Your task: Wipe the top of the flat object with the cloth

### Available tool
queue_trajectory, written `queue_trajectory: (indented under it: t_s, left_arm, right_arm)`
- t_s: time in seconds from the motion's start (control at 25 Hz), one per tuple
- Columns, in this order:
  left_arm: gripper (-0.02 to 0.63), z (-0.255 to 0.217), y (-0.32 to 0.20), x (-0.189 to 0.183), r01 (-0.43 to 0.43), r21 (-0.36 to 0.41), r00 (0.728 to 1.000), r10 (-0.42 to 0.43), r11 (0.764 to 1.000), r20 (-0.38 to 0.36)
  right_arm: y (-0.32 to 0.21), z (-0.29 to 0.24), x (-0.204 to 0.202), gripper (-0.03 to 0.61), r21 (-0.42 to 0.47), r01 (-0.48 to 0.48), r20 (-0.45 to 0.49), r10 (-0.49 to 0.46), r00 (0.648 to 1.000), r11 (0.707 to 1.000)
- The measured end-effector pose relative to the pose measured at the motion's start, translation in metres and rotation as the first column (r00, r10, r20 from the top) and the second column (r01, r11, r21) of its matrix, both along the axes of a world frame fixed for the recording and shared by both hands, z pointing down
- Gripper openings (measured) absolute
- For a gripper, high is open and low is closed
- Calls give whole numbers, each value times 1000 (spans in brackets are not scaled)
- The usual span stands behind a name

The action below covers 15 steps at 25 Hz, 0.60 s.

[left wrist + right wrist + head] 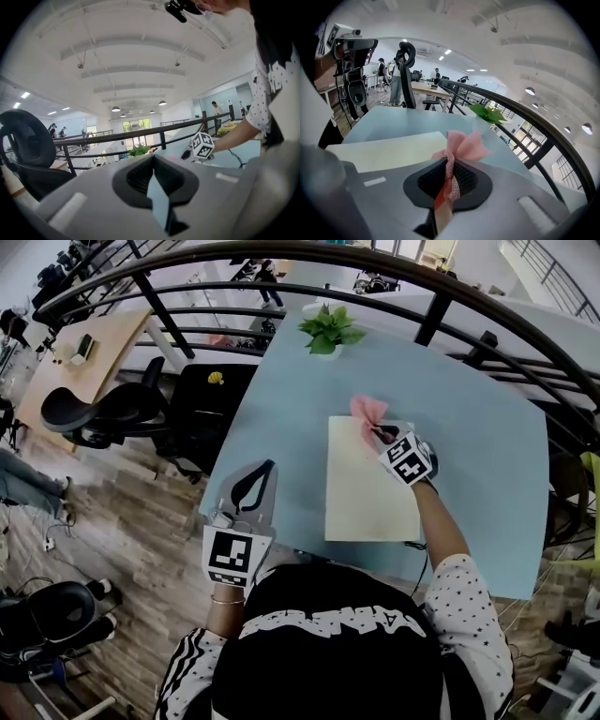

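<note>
The right gripper [382, 435] is clamped on the pink cloth [367, 412], held at the far edge of the cream flat object [366, 488] on the blue table [478, 437] — the left gripper [266, 471], jaws together and empty, hangs beside the table's near left edge

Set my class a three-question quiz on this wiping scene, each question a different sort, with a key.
1. True or false: the left gripper holds the pink cloth.
2. Where on the cream board is the cloth? A near end; B far end; C middle.
3. Fill in: beyond the board, a green ____ stands on the table.
Key: 1 false, the right gripper holds it; 2 B; 3 plant.
</note>
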<state>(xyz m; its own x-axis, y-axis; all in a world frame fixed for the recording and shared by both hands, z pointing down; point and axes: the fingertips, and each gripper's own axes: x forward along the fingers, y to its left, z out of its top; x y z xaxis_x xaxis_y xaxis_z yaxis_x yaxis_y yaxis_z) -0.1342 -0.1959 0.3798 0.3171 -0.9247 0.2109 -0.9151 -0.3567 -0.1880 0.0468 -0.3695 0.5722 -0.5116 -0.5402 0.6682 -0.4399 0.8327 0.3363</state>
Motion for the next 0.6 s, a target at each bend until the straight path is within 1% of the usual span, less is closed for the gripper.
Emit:
queue_trajectory:
  t_s: [0.28,0.4,0.6]
  left_arm:
    - [0,4,5,-13,28,-13,1000,-28,1000,6]
    - [0,5,3,-12,18,-15,1000,-18,1000,7]
    - [0,7,1,-3,-17,-16,1000,17,1000,0]
  right_arm:
    - [3,22,-7,28,-20,19,-69,-20,997,1000]
    - [9,24,-8,28,-14,39,-92,-41,995,999]
    - [23,25,-6,26,-23,46,-90,-47,995,999]
